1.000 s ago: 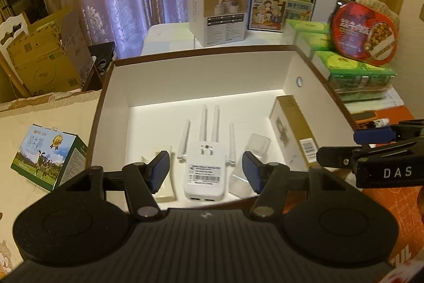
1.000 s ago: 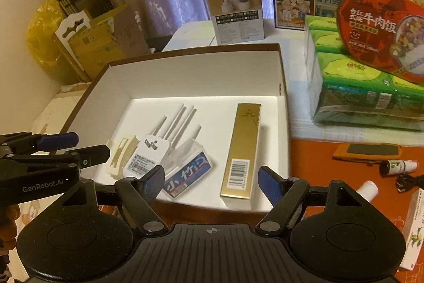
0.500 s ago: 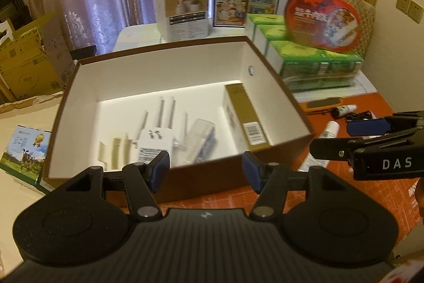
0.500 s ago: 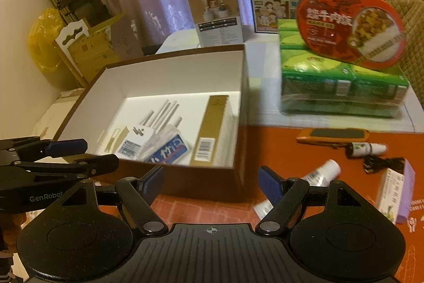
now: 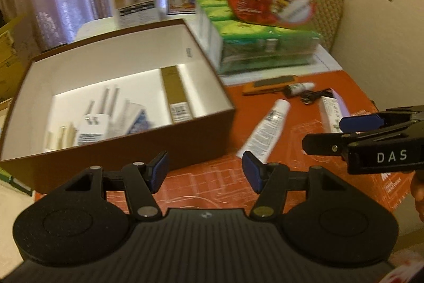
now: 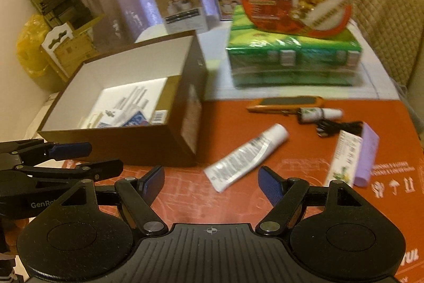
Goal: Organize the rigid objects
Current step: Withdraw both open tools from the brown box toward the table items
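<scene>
Now both your tools hover spread and empty.
Your left tool and right tool face the white tube beside the brown box.

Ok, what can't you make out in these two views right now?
- Box contents, right wrist view: near wall hides most; motion blur.
- Tube print, both views: blurred, too small.
- Purple carton, left wrist view: right gripper partly covers it.
- Black cable: too blurred to identify.

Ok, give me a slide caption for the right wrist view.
Open right claw above a white tube on the orange mat, beside the brown box.
</scene>
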